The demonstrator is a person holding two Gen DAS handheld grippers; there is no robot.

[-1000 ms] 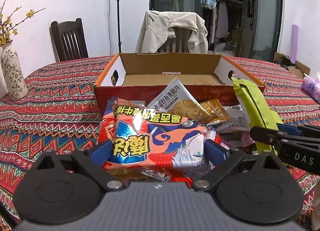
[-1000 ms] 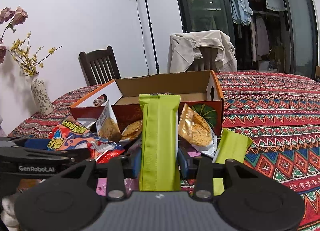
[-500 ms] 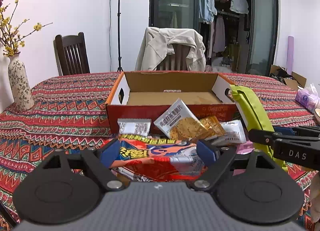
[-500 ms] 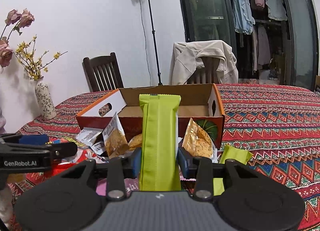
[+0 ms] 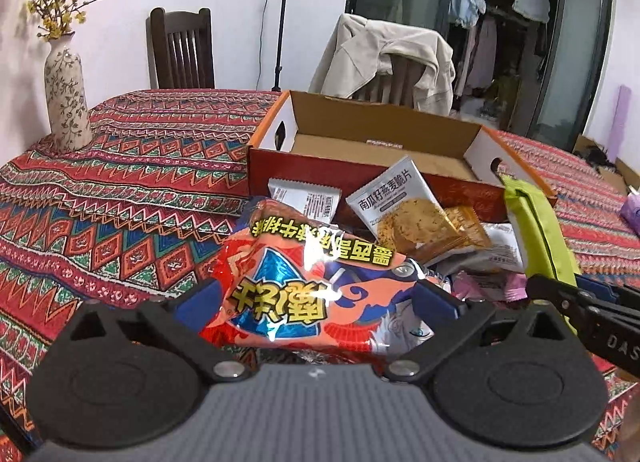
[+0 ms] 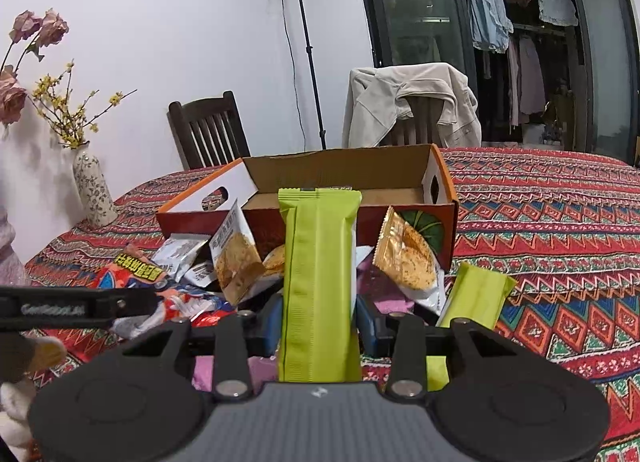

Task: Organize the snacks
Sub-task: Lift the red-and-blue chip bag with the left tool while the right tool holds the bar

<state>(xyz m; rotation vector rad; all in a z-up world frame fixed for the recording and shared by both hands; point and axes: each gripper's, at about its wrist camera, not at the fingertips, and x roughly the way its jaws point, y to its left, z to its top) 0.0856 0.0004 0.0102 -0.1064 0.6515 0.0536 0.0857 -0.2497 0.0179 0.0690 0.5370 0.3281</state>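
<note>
- On the patterned tablecloth (image 5: 120,202), just in front of the open cardboard box (image 5: 380,122): a loose heap of snack packets, none of them visible inside the box.
- At the left gripper (image 5: 316,298): jaws spread as wide as they go, having just been opening further.
- Between its blue pads (image 5: 200,300): a red-orange snack bag (image 5: 280,302), printed face up and lettering upside down from this side, puffed and showing no squeeze.
- Along that bag's right edge: foil running under the right-hand pad rather than being pinched by it, so lying loose on the heap.
- Behind the bag, leaning against the box's red front wall: a white cookie packet (image 5: 400,206) and other small grey-white sachets.
- At the right gripper (image 6: 320,314): jaws drawn narrow and clamped on a long green bar packet (image 6: 320,262).
- Held upright and straight between the two pads, top seam level with the box's front rim, lower end reaching back toward the camera.
- To the right of it: a golden cracker packet (image 6: 404,258) propped against the box front, and a second green packet (image 6: 476,298) lying tilted on the cloth.
- Side by side over the heap, both tools near each other, each showing at the edge of the other's view.
- At the table's far left: a speckled vase (image 5: 66,98) with yellow-flowered twigs.
- Beyond the box: a chair draped with a pale jacket (image 6: 412,102).
</note>
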